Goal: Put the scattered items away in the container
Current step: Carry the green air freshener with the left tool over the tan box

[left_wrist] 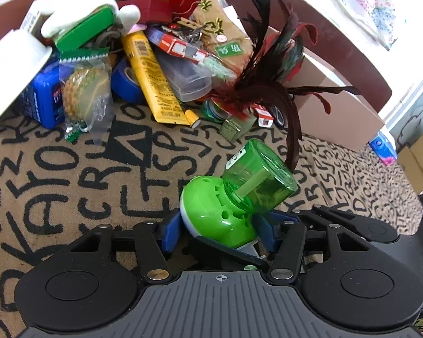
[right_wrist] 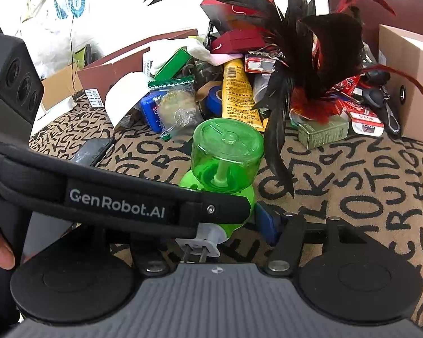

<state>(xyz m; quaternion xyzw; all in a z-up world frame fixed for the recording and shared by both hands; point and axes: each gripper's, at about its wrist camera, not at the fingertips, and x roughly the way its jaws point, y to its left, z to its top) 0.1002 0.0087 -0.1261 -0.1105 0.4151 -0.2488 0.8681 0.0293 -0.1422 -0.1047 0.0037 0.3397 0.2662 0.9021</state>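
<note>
Left wrist view: blue plastic box [left_wrist: 43, 100], yellow tube [left_wrist: 152, 80] and black-red feather duster [left_wrist: 270, 64] lie in a heap on the letter-patterned worktop [left_wrist: 70, 169]. Left tongs [left_wrist: 220, 229] pinch the green plastic mosquito-repellent vaporizer [left_wrist: 234, 194] by its base. Right wrist view: right tongs [right_wrist: 225, 222] flank that vaporizer; whether they grip it cannot be told.
</note>
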